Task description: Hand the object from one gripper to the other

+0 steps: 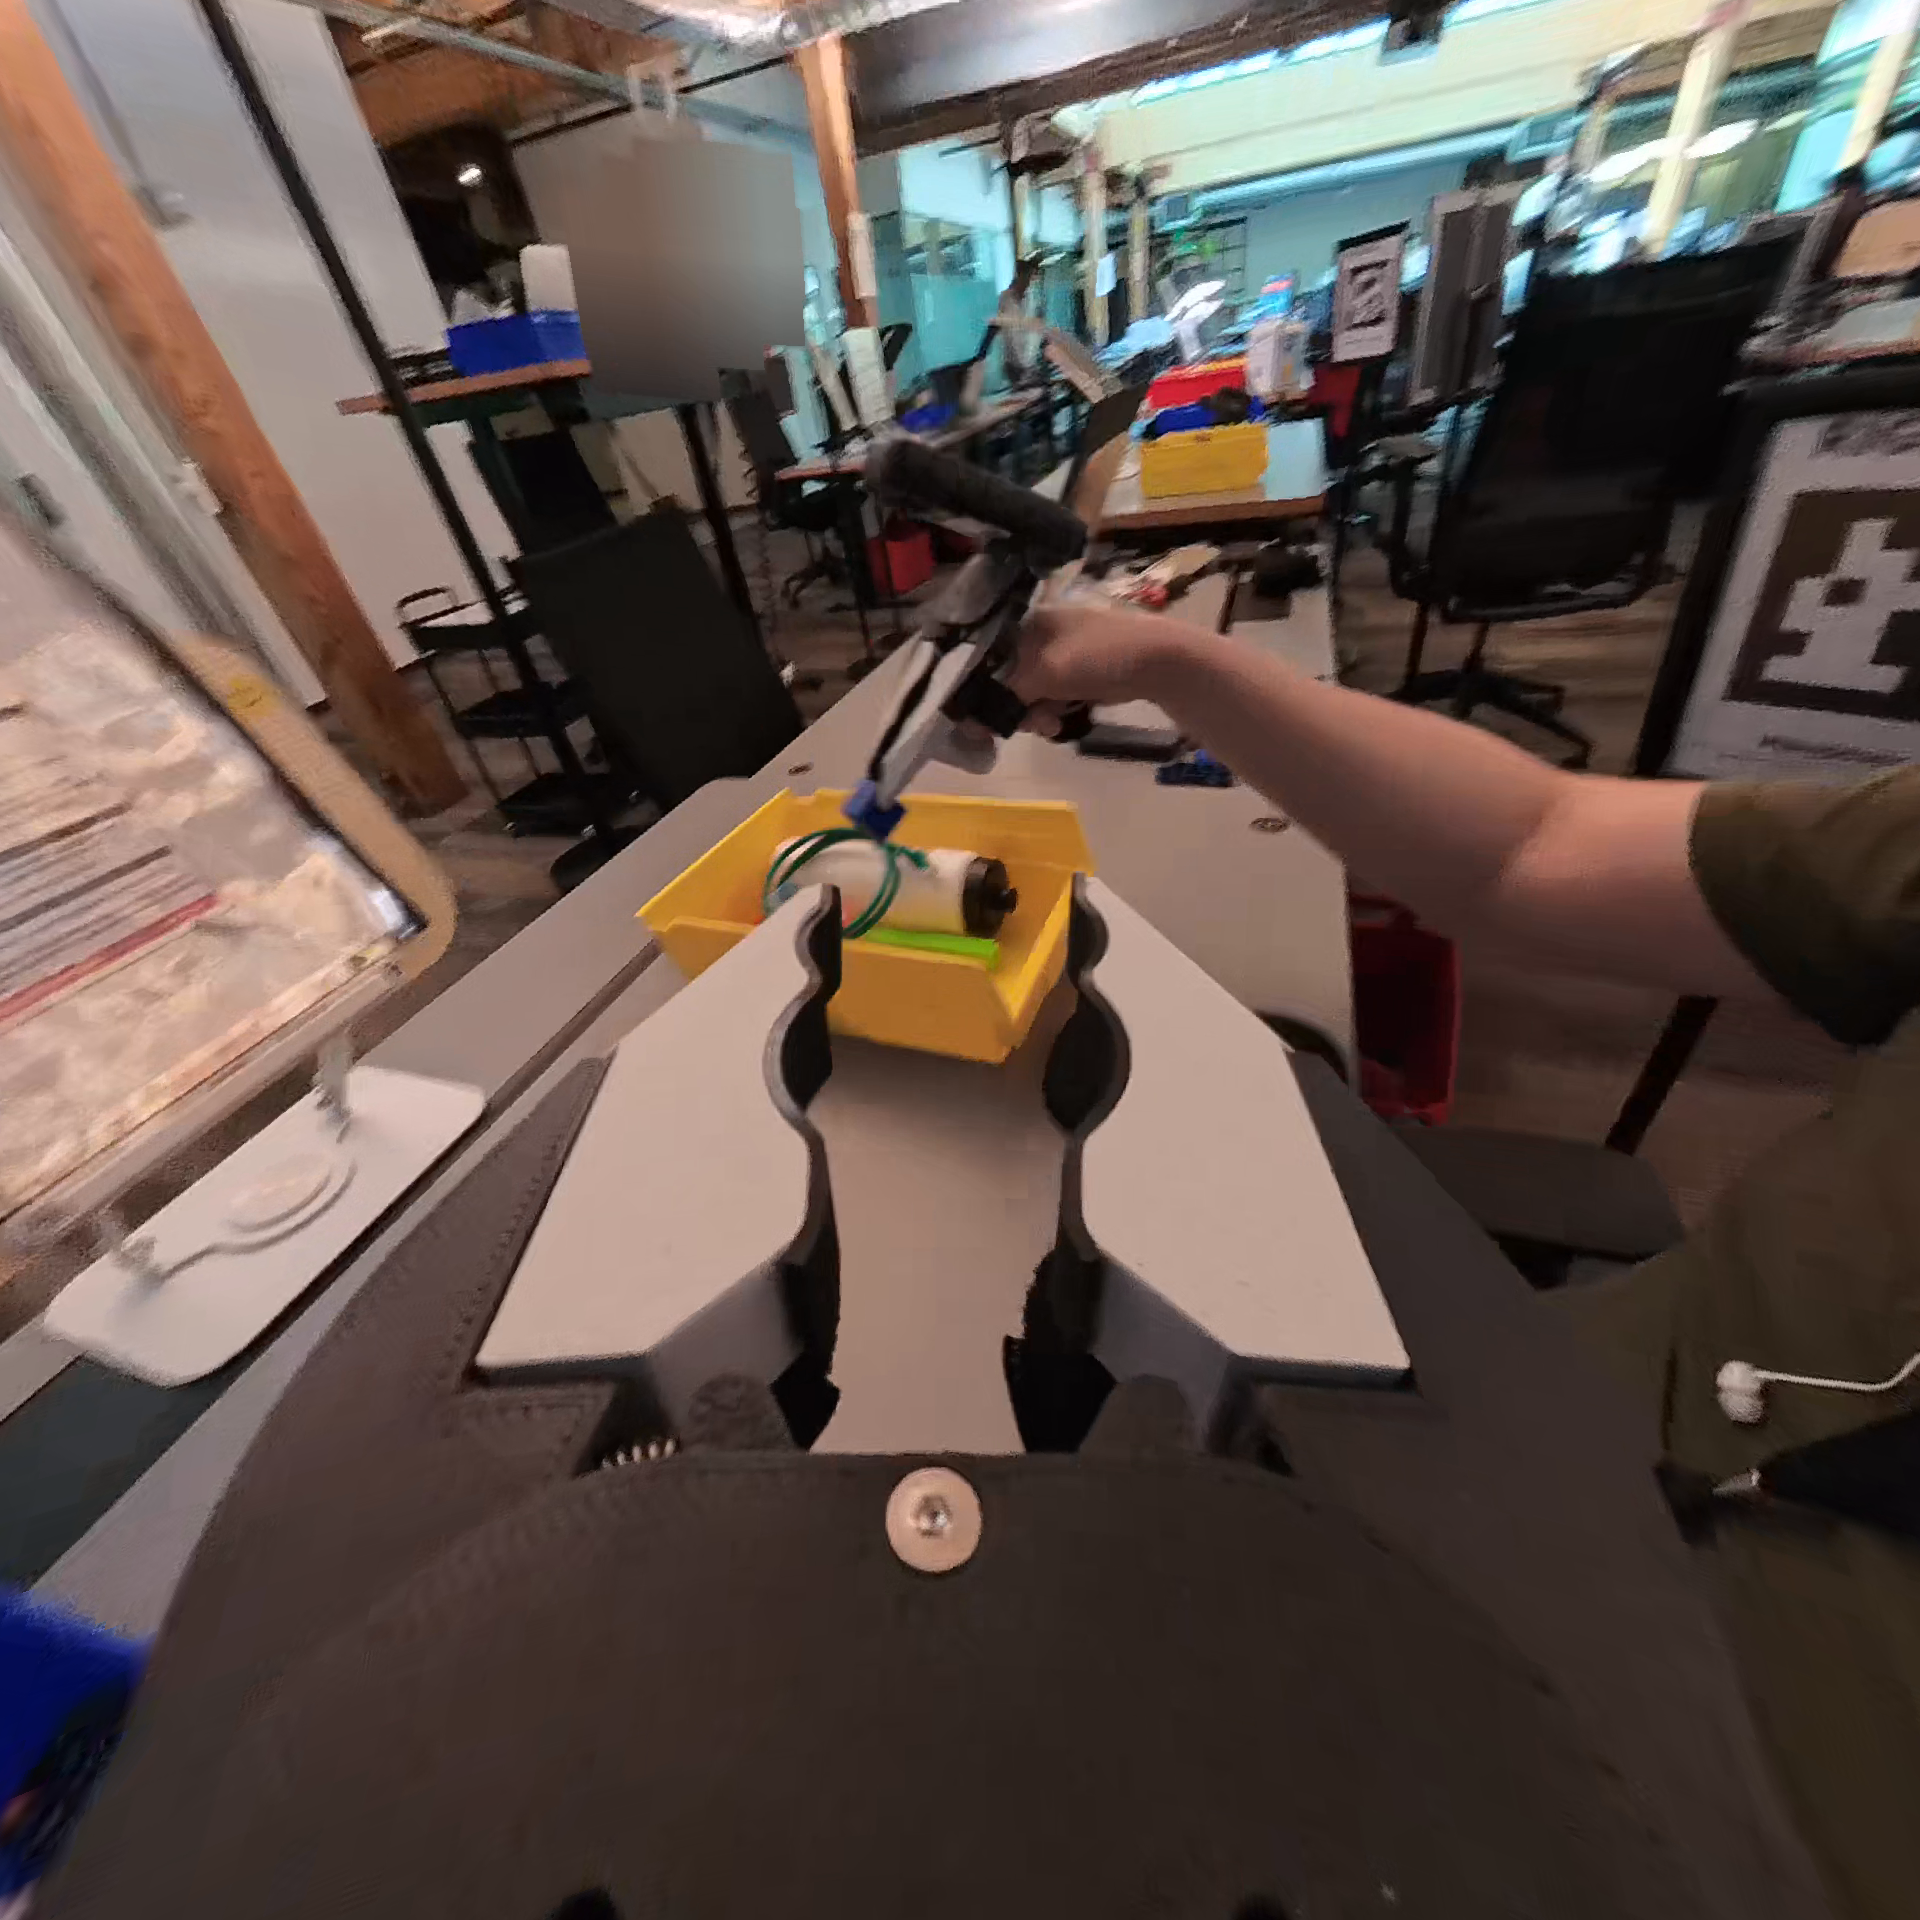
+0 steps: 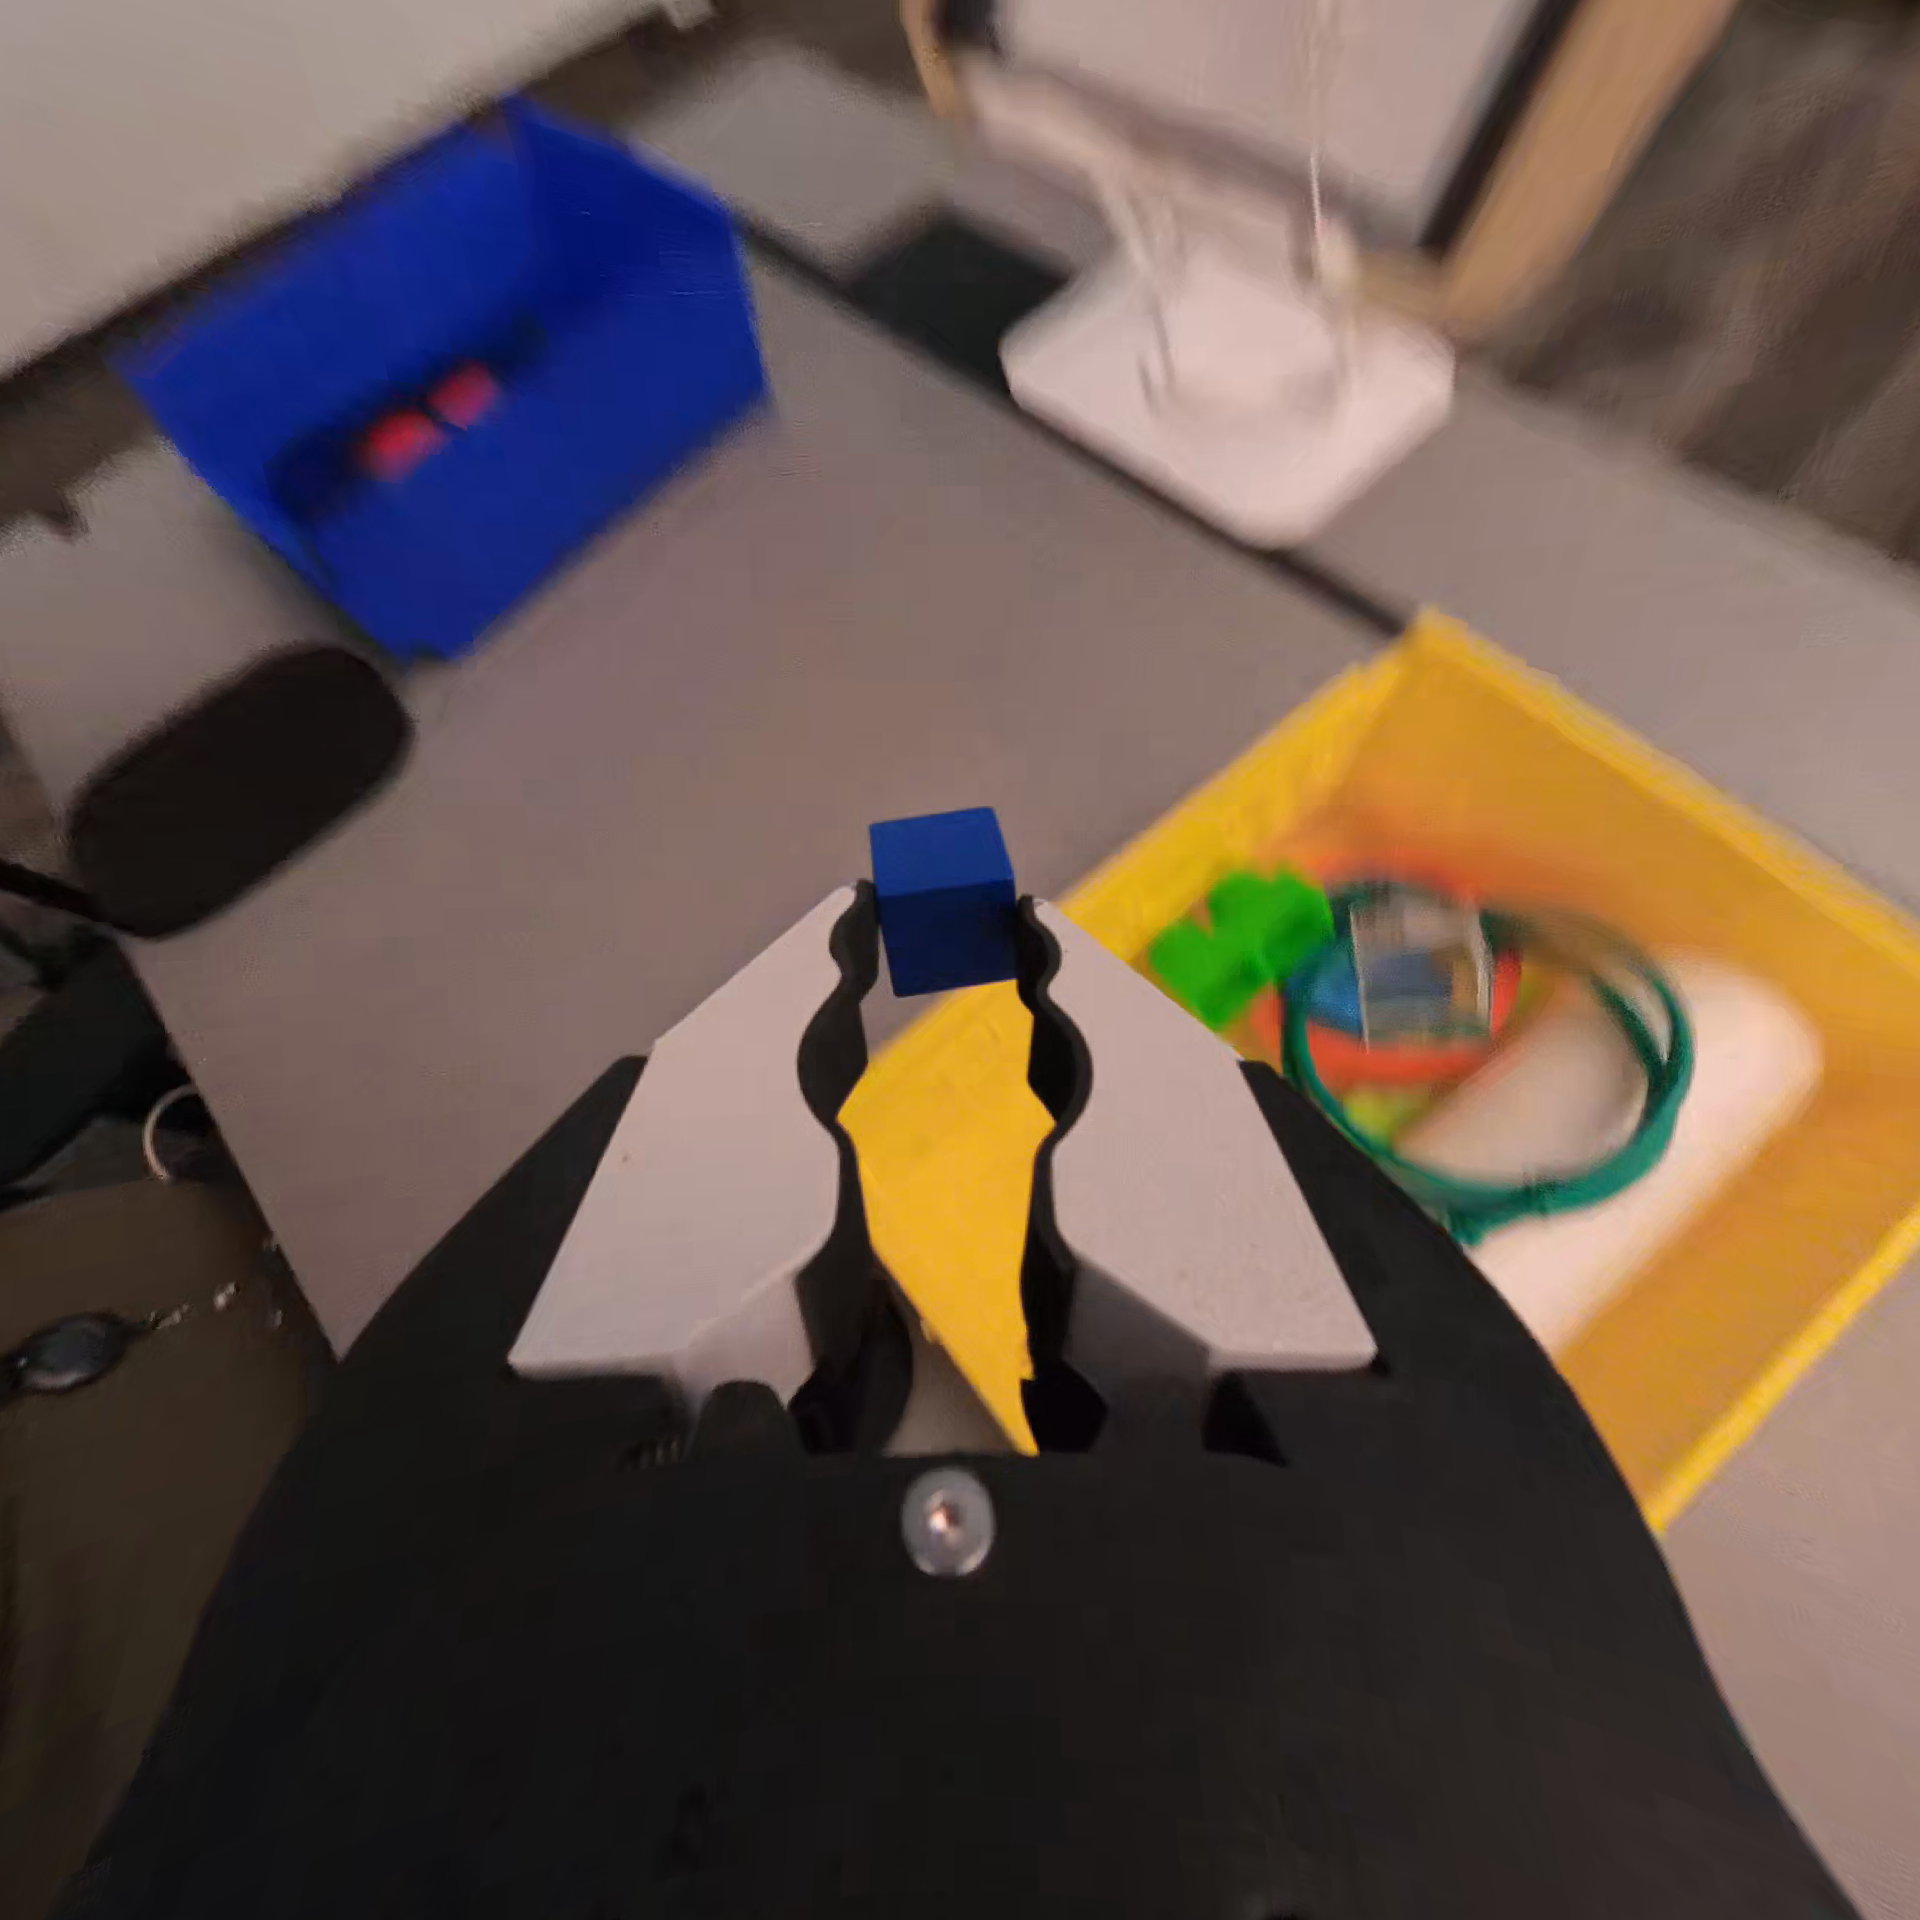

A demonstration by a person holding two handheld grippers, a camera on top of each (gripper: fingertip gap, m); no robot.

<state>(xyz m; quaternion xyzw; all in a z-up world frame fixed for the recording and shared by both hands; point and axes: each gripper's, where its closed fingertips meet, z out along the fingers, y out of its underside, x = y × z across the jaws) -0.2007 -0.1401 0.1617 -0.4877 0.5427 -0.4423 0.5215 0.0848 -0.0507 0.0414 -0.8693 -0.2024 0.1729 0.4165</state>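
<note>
My right gripper (image 2: 943, 914) is shut on a small blue cube (image 2: 943, 902), pinched at its fingertips, held above the near edge of the yellow bin (image 2: 1455, 707). In the left wrist view the right gripper (image 1: 878, 805) hangs over the yellow bin (image 1: 935, 997) with the blue cube (image 1: 871, 812) at its tip, a hand holding it. My left gripper (image 1: 951, 904) is open and empty, fingers pointing at the bin from the near side, a short way below and in front of the cube.
The yellow bin holds a white cylinder (image 1: 935, 883), a green wire coil (image 2: 1486, 1060) and green pieces (image 2: 1236, 945). A blue bin (image 2: 457, 374) with red items stands at the table's far left. A white monitor stand (image 1: 260, 1216) sits left. A person's arm (image 1: 1351, 769) reaches across from the right. Across from one pair of fingers to the other is roughly 30 cm.
</note>
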